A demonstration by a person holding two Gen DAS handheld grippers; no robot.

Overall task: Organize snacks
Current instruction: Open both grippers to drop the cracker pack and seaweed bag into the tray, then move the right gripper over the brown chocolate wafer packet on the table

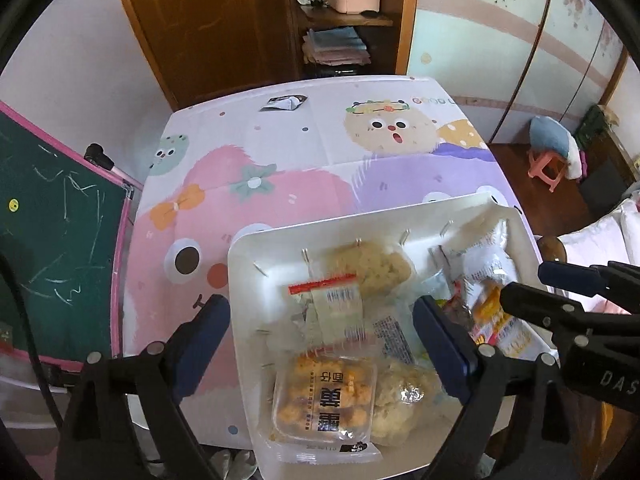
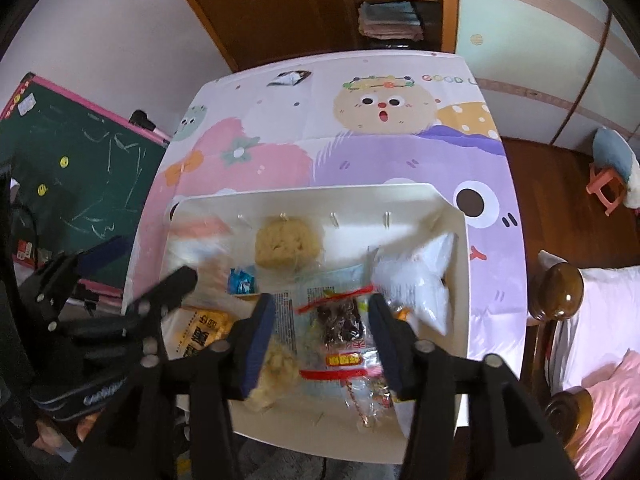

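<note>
Both grippers hang over the white bin [image 1: 256, 248] of snacks: left gripper [image 1: 320, 344] spread wide and empty, right gripper [image 2: 322, 336] half-open astride a dark-fruit packet [image 2: 340, 322], apparently mid-deposit; next move probably withdrawing clear.

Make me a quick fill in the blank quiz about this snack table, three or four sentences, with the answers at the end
1. The snacks lie in a white ____ on the cartoon tablecloth.
2. The right gripper straddles a clear packet of dark snacks sealed with ____ strips.
3. Left of the table leans a green ____ with a pink frame.
4. The left gripper has its jaws ____, with nothing pinched between them.

Missing words: tray; red; chalkboard; open
</note>
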